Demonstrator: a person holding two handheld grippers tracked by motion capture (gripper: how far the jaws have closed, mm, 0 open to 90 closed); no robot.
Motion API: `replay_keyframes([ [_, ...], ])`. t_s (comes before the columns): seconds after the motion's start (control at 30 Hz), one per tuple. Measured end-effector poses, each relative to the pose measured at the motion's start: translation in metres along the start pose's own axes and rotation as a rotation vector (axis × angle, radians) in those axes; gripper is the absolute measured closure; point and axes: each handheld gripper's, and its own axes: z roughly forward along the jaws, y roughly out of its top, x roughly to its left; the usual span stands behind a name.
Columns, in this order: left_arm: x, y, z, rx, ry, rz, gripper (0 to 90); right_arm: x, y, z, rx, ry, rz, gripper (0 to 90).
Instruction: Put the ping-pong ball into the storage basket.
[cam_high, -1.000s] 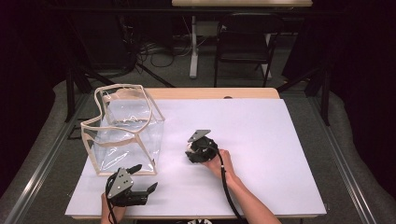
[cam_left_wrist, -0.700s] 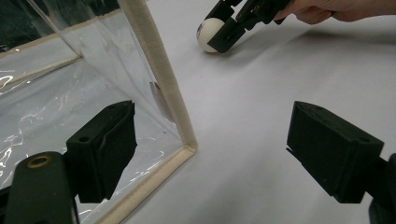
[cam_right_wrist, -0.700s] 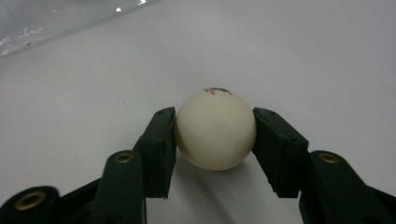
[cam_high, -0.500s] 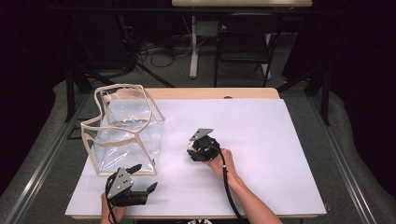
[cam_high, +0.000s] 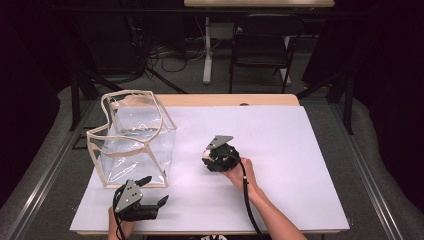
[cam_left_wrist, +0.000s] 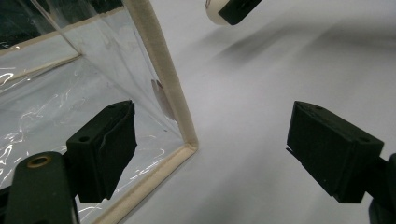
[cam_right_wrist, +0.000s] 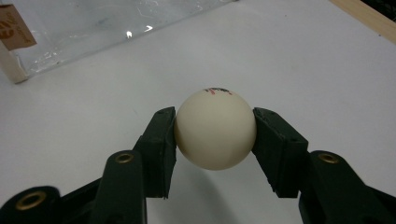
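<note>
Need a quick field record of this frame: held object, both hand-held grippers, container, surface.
held object: cream ball with a small red and black mark on top
right hand-held gripper: shut on the ball, one pad on each side
left hand-held gripper: open, nothing between the pads, beside a bottom corner of the bag
container: clear plastic bag with cream edging, upright, top open
surface: white table
</note>
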Motion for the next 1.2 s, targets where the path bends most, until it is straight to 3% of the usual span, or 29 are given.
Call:
replay_keyframes([
  [0.4, 0.000, 0.000, 0.000, 0.001, 0.003, 0.001, 15.9, 0.002, 0.012, -0.022, -0.035, -0.009, -0.027, 51.0],
  [1.2, 0.000, 0.000, 0.000, -0.001, 0.004, -0.003, 15.9, 0.000, 0.025, -0.048, -0.070, -0.028, -0.046, 51.1],
])
